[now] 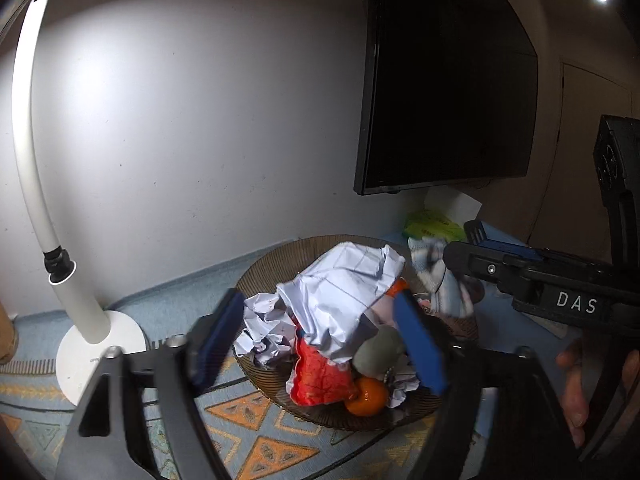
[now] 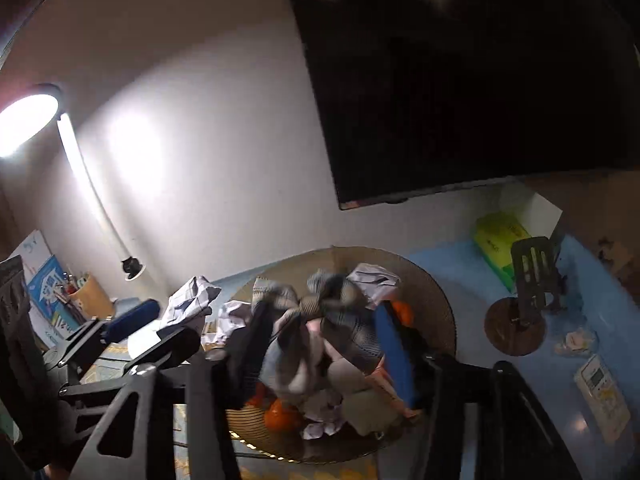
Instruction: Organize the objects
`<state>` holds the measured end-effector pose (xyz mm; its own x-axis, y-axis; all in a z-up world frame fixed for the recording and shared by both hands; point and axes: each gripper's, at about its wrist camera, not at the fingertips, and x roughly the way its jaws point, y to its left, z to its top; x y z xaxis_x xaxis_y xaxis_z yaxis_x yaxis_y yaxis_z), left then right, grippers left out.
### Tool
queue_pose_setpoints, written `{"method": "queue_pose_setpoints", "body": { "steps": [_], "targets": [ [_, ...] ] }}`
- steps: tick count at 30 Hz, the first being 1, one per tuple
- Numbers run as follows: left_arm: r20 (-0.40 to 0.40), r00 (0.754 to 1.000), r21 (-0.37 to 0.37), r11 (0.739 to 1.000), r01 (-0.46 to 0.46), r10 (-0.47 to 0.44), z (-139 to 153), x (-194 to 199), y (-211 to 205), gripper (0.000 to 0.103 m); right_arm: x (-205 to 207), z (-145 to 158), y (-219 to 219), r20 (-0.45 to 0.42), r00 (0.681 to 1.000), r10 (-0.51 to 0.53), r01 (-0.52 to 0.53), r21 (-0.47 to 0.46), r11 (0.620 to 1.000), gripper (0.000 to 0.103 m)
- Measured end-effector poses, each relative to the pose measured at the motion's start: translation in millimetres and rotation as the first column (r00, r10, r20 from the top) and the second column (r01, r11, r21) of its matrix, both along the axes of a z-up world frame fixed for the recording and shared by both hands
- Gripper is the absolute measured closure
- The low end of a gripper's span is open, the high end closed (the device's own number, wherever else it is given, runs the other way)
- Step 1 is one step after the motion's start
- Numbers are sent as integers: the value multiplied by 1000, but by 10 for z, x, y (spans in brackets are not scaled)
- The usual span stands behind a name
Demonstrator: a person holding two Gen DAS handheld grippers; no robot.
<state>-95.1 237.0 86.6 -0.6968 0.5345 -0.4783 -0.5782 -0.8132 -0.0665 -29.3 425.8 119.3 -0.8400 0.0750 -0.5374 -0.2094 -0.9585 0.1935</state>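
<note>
The left gripper (image 1: 320,344) has its 2 blue-padded fingers clamped on a large crumpled sheet of paper (image 1: 344,284), held above the brown wicker tray (image 1: 272,260). The right gripper (image 2: 324,344) pinches a grey checked cloth (image 2: 332,312) over the same tray. Beneath them lie an orange (image 1: 367,396), a red packet (image 1: 322,376) and smaller paper balls (image 1: 264,328), on the patterned tablecloth (image 1: 256,432) near the white lamp (image 1: 100,344).

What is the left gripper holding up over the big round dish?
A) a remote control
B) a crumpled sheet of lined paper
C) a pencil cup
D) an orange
B: in the left wrist view the left gripper has its blue fingers on either side of the crumpled lined paper, lifted above the round dish, while the orange stays down in the dish.
</note>
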Motion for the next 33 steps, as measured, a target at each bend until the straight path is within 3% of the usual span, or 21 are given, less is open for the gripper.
{"method": "queue_pose_setpoints", "body": {
  "steps": [6,10,15,20,28,33],
  "targets": [
    [34,999,4,1000,-31,31,-159,150,-338,6,183,-295,116,32,999,27,-23,-97,995,44],
    [52,994,18,996,-92,91,-113,431,-786,6,427,-283,-35,20,998,63,-60,-133,989,44],
    [22,981,26,980,-195,195,113,775,-1390,6,675,-95,-518,3,989,146,-145,-120,982,44],
    [23,940,46,939,-340,339,172,1094,-1995,2,809,-165,-1127,42,975,217,-212,-94,973,44],
    [99,868,-51,874,-484,486,-441,1173,-2607,1,619,-730,-1870,175,952,251,-245,-54,968,44],
    [186,836,-74,856,-512,516,-856,1048,-2771,1,415,-1074,-2192,245,930,273,-281,-4,960,44]
  ]
}}
